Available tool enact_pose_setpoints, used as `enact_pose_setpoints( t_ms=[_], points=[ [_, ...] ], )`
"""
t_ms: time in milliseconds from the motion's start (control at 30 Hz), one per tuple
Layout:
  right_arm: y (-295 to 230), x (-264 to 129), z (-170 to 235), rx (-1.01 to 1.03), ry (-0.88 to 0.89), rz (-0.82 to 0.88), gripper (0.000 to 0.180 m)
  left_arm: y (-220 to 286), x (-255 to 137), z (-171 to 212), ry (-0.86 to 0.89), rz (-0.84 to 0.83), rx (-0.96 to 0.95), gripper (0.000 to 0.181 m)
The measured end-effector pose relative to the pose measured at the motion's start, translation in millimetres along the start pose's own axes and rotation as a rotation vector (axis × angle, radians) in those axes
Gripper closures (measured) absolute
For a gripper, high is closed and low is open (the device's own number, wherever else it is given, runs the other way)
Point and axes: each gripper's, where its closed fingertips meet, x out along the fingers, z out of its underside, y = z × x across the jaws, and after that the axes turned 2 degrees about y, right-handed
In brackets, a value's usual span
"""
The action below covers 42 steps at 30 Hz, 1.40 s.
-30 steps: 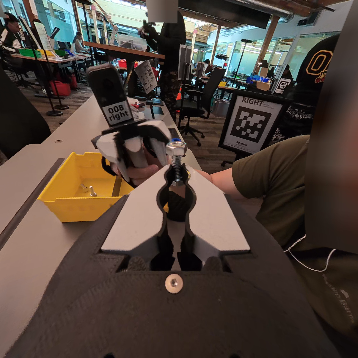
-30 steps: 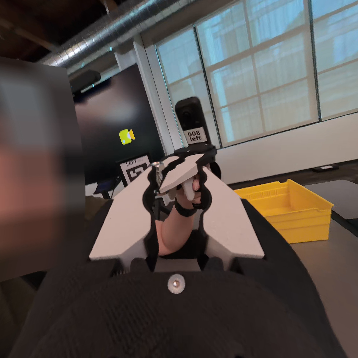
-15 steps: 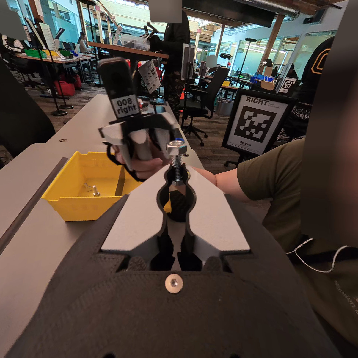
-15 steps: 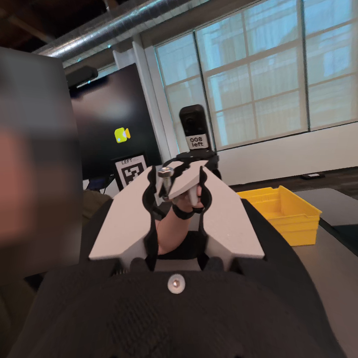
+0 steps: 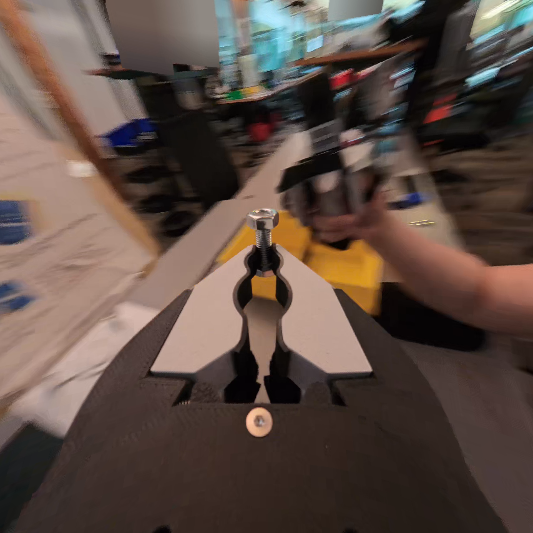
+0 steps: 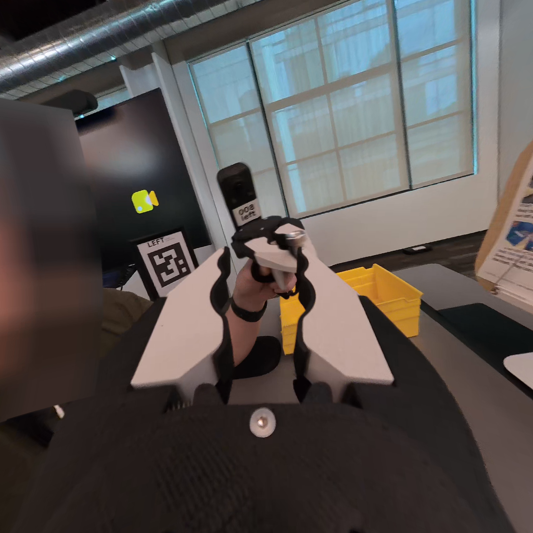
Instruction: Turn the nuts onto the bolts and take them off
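So right now my left tongs (image 5: 262,259) are clamped on a shiny threaded steel bolt (image 5: 263,250), pinching it low on the shank near its head, with the threaded end sticking up past the tips. A silver hex nut (image 5: 262,221) sits at the very top of the threads. It looks only barely started, but I can't tell how many turns are actually on.

My right tongs (image 6: 263,277) are spread wide and holding nothing. From the left wrist view they're off to the right of the bolt, well clear of the nut, hovering over the yellow plastic bin (image 5: 343,268) on the grey bench (image 5: 199,253).

Stuff I'm worried about:

- The left view is super smeared, so I'd guess the whole thing is swinging fast. If that nut is only on by a thread or two, a hard swing could shake it loose and drop it.
- The bolt is gripped only at the tips. Any sideways push when the right tongs come in on the nut could make it pivot or slip out.
- If I close on the nut off-centre, it'll tilt and cross-thread instead of spinning cleanly.
- There's a brown-edged poster board (image 6: 507,239) close by on the bench. A wide swing could clip it.
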Motion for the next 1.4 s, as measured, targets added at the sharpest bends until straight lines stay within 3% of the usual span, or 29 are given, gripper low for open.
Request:
enact_pose_setpoints(
  t_ms=[100,233,433,700,800,933,1000,1167,1400],
  points=[
    [8,-6,-7,0.029,0.043,0.030,0.135,-59,-15,14,-0.119,-0.443,0.178,0.173],
    [17,-10,-8,0.053,0.061,0.051,0.136,-91,-34,18,-0.198,-0.713,0.307,0.173],
    [24,-6,2,0.058,0.022,0.062,0.136,-103,-45,17,-0.233,-0.820,0.372,0.173],
    [33,-5,9,0.077,0.009,0.076,0.136,-105,-47,18,-0.251,-0.843,0.399,0.174],
    [41,-5,11,0.042,-0.003,0.137,0.135,-94,-34,22,-0.240,-0.737,0.361,0.174],
    [43,0,6,-0.143,-0.016,0.261,0.127,-29,5,18,-0.097,-0.227,0.152,0.174],
    [35,6,3,-0.242,-0.027,0.293,0.125,-3,10,9,-0.032,-0.070,0.092,0.173],
    [9,23,8,-0.301,-0.054,0.227,0.125,28,10,-4,0.032,0.093,0.041,0.174],
    [3,19,7,-0.284,-0.061,0.169,0.127,41,8,-9,0.048,0.157,0.020,0.173]
  ],
)
